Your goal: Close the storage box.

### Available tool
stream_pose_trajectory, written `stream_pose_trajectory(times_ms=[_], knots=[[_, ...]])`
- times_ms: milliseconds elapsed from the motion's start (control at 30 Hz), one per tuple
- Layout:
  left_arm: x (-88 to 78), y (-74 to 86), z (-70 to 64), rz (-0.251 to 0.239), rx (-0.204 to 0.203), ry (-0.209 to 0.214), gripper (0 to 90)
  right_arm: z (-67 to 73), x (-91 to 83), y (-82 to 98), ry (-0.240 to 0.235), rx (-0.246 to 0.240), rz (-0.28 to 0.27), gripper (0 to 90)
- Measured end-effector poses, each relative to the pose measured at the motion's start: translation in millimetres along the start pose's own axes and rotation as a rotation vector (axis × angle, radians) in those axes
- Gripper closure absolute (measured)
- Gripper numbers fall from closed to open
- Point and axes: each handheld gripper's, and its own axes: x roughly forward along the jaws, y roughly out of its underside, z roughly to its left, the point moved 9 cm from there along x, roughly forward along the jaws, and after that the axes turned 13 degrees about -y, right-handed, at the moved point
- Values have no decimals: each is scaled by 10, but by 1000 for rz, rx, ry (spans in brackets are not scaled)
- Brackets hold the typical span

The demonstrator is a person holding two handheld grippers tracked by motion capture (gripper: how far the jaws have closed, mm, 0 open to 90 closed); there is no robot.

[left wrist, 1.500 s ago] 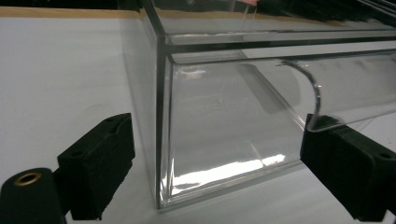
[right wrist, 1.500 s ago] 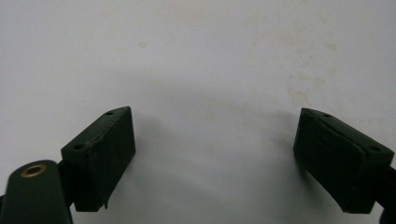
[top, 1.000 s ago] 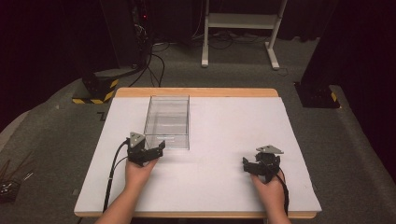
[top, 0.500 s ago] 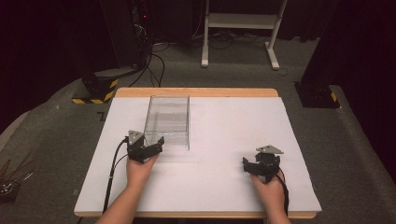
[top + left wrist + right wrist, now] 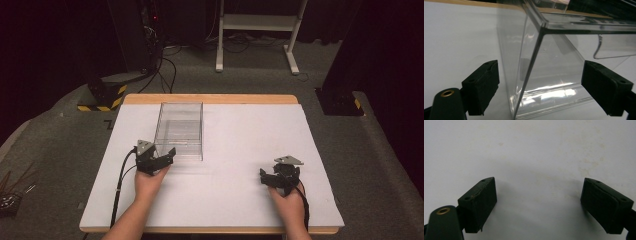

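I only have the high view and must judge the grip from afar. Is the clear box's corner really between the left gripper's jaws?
Observer: Yes. In the left gripper view, the clear box has its near corner between the left gripper jaws, which are closing.
Operator: Are the pads touching it?
Observer: Not yet; gaps show on both sides.
Operator: And the right gripper?
Observer: The right gripper is open over the bare white table.

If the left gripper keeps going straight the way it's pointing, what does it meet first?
Most likely the near corner of the clear plastic box. The left gripper has that upright corner edge between its closing jaws, with gaps at both pads, so the edge would run deeper in toward the gripper's body.
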Motion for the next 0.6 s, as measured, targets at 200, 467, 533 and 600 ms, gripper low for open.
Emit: stream_pose_trajectory(times_ms=[200, 467, 533, 600], knots=[[-89, 35, -26, 20, 35, 31, 151, 0, 0, 0, 1, -1, 0, 136], [-251, 88, -67, 42, 71, 77, 155, 1, -1, -1, 2, -2, -1, 138], [-271, 100, -67, 47, 74, 83, 155, 2, -1, 0, 2, -2, -2, 139], [-338, 125, -36, 54, 85, 87, 155, 2, -1, 0, 2, -2, -2, 139]])
